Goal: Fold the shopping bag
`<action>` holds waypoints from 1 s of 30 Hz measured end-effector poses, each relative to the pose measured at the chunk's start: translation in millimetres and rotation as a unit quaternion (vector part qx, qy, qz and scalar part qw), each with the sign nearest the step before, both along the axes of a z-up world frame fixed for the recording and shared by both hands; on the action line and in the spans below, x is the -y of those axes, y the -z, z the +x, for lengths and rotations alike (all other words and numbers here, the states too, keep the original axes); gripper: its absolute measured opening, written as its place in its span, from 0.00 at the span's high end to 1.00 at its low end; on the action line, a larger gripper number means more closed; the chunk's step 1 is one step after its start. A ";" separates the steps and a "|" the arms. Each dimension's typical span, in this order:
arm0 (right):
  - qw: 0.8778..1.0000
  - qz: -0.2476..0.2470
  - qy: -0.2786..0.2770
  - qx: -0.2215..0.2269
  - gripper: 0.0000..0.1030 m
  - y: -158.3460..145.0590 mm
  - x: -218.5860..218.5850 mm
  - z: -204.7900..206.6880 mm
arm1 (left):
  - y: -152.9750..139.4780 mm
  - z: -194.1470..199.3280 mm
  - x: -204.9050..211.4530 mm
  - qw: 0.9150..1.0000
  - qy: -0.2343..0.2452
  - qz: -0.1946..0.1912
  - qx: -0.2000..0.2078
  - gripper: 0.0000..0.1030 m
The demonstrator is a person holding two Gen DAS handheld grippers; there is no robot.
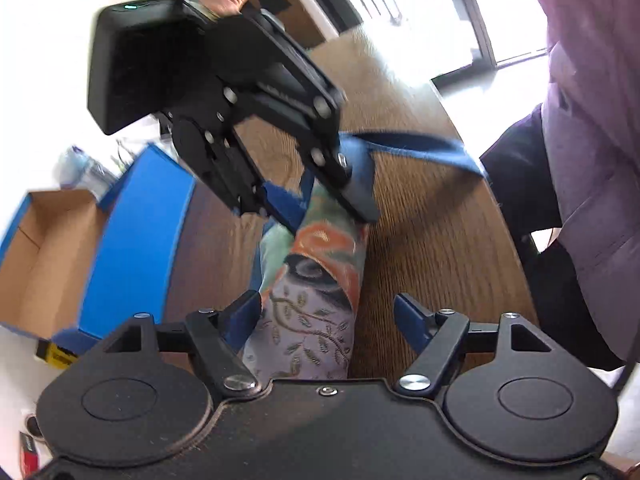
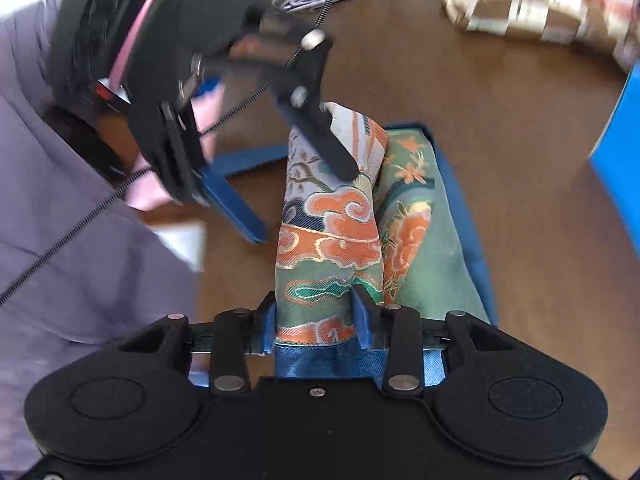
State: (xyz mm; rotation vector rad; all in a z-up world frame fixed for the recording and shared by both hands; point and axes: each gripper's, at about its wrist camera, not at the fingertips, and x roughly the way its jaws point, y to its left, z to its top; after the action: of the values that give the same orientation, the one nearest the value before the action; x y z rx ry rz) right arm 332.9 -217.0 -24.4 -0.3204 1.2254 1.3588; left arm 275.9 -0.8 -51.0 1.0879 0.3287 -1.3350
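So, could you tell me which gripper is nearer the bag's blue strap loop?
Right. The right gripper sits at the blue strap loop; the left gripper straddles the bag's opposite end.

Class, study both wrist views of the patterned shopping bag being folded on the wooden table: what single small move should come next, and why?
Probably the left gripper should close on the near end of the shopping bag. Its jaws stand open around the folded strip without pressing it, while the right gripper is clamped on the other end, so only one end is secured on the table.
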 end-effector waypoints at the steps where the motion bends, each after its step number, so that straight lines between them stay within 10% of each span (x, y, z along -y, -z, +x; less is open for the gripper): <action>1: 0.999 0.013 0.007 -0.035 0.61 4.5 2.9 9.1 | -0.8 6.6 2.0 1.000 -0.009 0.002 -0.024 0.39; 4: 0.995 0.037 0.034 -0.083 0.60 14.2 16.1 23.7 | -4.9 41.5 3.2 0.992 -0.032 -0.003 -0.119 0.59; 8: 0.996 0.035 0.062 -0.059 0.47 12.7 23.8 21.1 | -1.2 68.6 1.9 0.979 -0.041 -0.008 -0.199 0.60; 12: 0.991 -0.040 0.042 0.123 0.42 -21.1 5.7 -26.9 | 4.1 87.5 -0.4 0.964 -0.045 -0.013 -0.262 0.61; 14: 0.973 -0.064 0.015 0.223 0.42 -35.1 -3.9 -56.8 | 5.0 95.7 -2.0 0.956 -0.049 -0.017 -0.289 0.61; 16: 0.926 -0.094 -0.038 0.364 0.42 -36.7 -17.6 -104.2 | 6.6 102.2 -2.2 0.948 -0.052 -0.021 -0.315 0.61; 19: 0.891 -0.116 -0.088 0.430 0.45 -19.4 -27.2 -124.4 | 10.0 114.9 -5.3 0.932 -0.057 -0.032 -0.356 0.61; 24: 0.963 -0.089 -0.027 0.253 0.67 -13.2 -19.7 -59.6 | 5.1 108.1 -8.9 0.934 -0.069 -0.045 -0.348 0.58; 27: 0.989 -0.054 -0.007 0.137 0.68 -10.5 -3.3 -19.0 | -12.0 92.8 -15.9 0.955 -0.076 -0.053 -0.281 0.52; 30: 0.999 -0.032 -0.002 0.030 0.68 3.3 -1.0 20.0 | -33.7 54.1 -26.0 0.986 -0.065 -0.081 -0.131 0.43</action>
State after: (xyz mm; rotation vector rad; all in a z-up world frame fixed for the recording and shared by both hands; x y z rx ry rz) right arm 352.9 -216.0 -27.7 -0.4057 1.2199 1.3062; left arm 330.0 25.2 -17.2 0.7433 0.4678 -1.3626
